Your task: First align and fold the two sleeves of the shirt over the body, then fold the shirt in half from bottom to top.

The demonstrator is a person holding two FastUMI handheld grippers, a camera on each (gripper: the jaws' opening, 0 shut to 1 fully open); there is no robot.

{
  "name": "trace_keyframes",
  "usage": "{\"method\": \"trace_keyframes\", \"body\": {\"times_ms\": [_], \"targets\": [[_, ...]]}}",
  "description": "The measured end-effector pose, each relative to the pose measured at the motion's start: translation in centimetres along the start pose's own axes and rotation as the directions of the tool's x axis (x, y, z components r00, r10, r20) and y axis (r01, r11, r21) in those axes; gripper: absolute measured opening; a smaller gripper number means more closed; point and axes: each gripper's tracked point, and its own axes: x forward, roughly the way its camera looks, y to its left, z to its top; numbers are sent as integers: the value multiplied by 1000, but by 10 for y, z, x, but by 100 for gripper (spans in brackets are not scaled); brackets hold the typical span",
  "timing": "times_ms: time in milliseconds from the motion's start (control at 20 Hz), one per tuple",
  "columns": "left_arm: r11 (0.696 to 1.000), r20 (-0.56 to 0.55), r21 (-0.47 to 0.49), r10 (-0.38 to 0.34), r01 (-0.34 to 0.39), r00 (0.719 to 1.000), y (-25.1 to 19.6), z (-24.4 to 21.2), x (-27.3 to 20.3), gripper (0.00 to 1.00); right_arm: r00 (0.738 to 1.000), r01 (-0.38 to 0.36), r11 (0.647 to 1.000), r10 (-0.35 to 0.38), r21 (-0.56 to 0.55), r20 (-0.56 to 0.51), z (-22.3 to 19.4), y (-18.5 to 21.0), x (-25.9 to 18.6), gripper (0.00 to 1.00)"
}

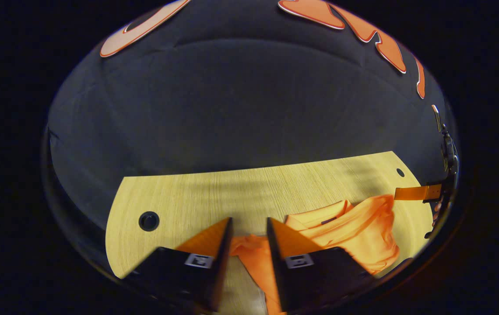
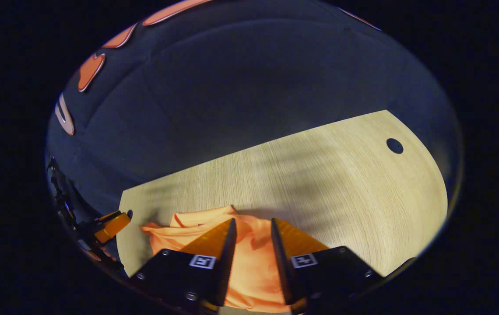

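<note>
Left hand-held gripper (image 1: 249,227): fingers spread, a clear gap between them, nothing pinched. Orange cloth lies in the gap and beyond it. Whether the tips touch the fabric, cannot tell.

Right hand-held gripper (image 2: 251,227): fingers likewise spread, unloaded, hanging over the cloth with the fabric running between and under them.

Shirt (image 1: 354,227): orange, collared, rumpled on the pale wood table (image 1: 214,192). It sits toward the near edge, not spread flat. In the left gripper view the collar (image 1: 319,216) lies on the far side of the heap, away from the grippers, with a bunched fold to its right. In the right gripper view the shirt (image 2: 249,267) shows as a bunched mass with a point of cloth trailing off to the left.

Judgement on heading: collar away, hem toward the person, so the long axis probably runs near-to-far across the table. Crumpling makes this uncertain. Sleeves not clearly told apart from the folds.

Step in hand, as judged: taking hold to lay the shirt out; no sleeve folded yet.

To do it well:
- Pinch a single layer at each side, not a wad.
- Take matching points, shoulder or sleeve end, so the pull is even.
- Draw apart and lay flat before folding.
- Keep the collar square to the table's far edge.
</note>
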Motion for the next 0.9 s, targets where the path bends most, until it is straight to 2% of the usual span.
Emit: {"method": "trace_keyframes", "body": {"times_ms": [50,100,150,200,300,550,800,900], "targets": [[1000,5,-1,1,-1,1000,1,4,-6,62,1000,0,1000,0,-7,21,8,-1,-5,55],[1000,10,-5,7,-6,1000,2,6,-13,84,999,-1,1000,2,-22,41,9,-1,-8,74],[1000,15,-7,18,-17,1000,3,9,-21,91,998,1,999,1,-40,60,13,-2,-14,73],[1000,27,-13,22,-22,999,1,14,-28,92,996,5,998,1,-64,85,17,0,-24,90],[999,62,-32,31,-30,998,0,23,-47,99,989,20,992,-2,-124,148,28,2,-45,97],[999,189,-26,51,-47,981,-14,51,-123,99,961,10,974,54,-227,273,43,24,-110,99],[998,305,-34,57,-48,951,-40,62,-204,99,915,5,952,119,-305,386,62,38,-181,98],[998,358,-34,60,-52,932,-49,64,-238,98,895,-8,940,159,-340,417,55,44,-204,99]]}}
